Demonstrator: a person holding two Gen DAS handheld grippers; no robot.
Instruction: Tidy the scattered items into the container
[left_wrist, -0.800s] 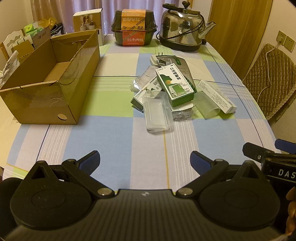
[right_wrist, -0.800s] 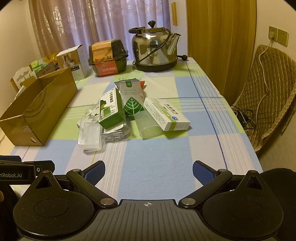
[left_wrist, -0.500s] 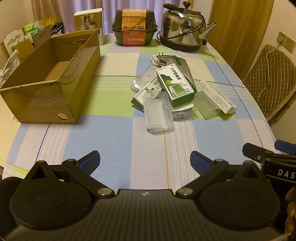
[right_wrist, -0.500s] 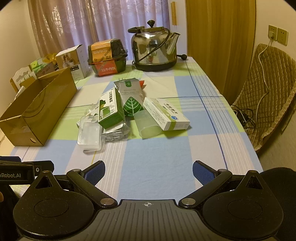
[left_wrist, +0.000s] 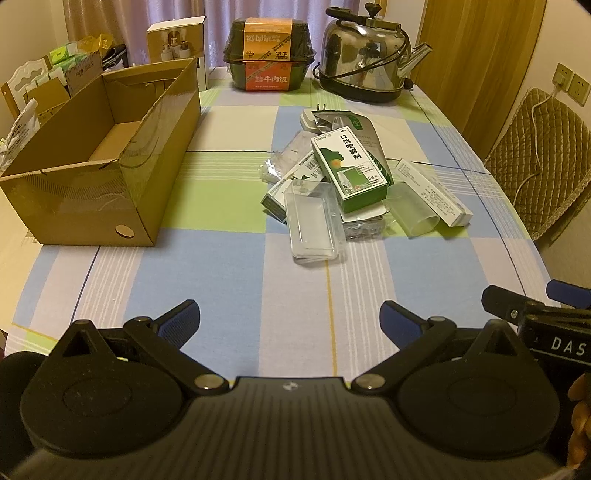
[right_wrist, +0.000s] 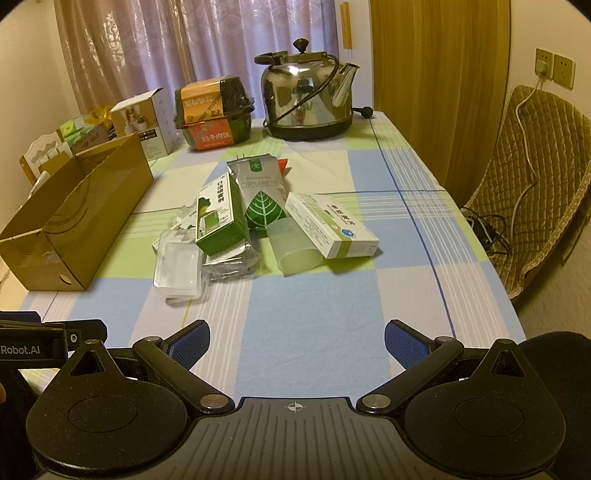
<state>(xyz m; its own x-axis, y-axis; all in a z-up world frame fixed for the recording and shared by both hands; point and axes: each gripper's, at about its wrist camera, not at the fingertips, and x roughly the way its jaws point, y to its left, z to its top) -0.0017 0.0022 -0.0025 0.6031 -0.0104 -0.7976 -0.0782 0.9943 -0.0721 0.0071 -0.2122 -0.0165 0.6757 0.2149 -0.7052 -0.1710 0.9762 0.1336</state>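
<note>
Open cardboard box, visible floor bare

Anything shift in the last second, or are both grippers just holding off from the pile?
Nothing visibly changed. The left gripper and right gripper stay open and empty short of the pile; the green box still tops it, and the cardboard box holds none of the items.
</note>
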